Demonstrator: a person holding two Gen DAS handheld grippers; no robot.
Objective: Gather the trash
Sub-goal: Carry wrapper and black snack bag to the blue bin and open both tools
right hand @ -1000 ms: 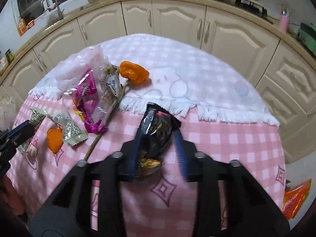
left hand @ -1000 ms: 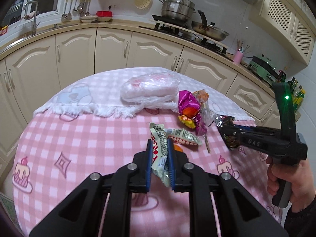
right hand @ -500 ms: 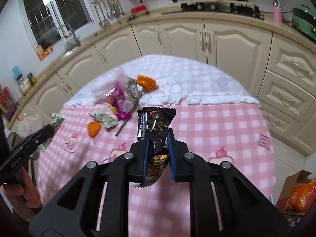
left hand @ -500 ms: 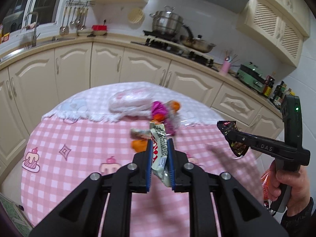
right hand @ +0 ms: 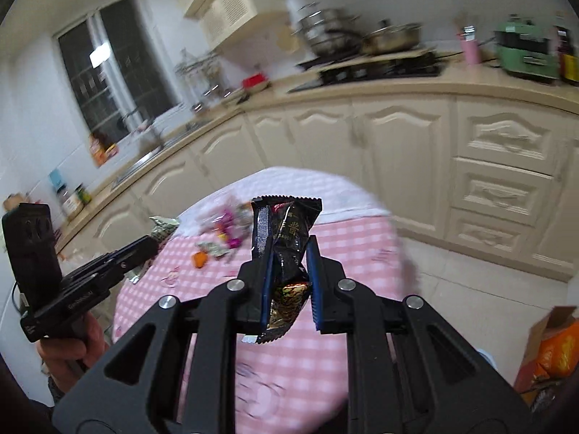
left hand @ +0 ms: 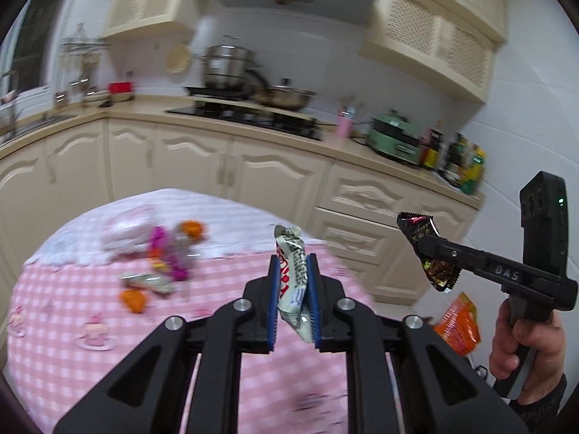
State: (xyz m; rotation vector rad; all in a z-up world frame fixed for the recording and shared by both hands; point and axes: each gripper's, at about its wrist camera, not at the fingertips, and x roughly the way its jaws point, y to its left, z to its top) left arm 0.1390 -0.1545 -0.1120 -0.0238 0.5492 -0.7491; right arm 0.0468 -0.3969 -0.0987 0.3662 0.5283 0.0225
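The left tool point(left hand: 292, 291) is clenched on a white wrapper point(left hand: 291, 273) that stands up between its blue pads at the centre of the left view, and the right tool point(right hand: 288, 282) is clenched on a black wrapper point(right hand: 286, 249), seen upright at the centre of the right view and again at the right of the left view. Both tools hang above the near edge of the pink checked worktop point(left hand: 72, 311). The grip on each wrapper is only a pinch across thin, slick foil, so a quick swing could let one slide out and drop to the floor; the black one looks more at risk, since its lower end hangs loose below the pads. More trash lies at the left of the left view: a purple wrapper point(left hand: 163, 249), a striped wrapper point(left hand: 146, 282) and 2 orange pieces point(left hand: 134, 300), all blurred, so their exact kind is hard to tell. An orange bag point(right hand: 550, 354) in a box sits at the lower right of the right view, cut off by the frame; whether it is the bin I cannot tell.
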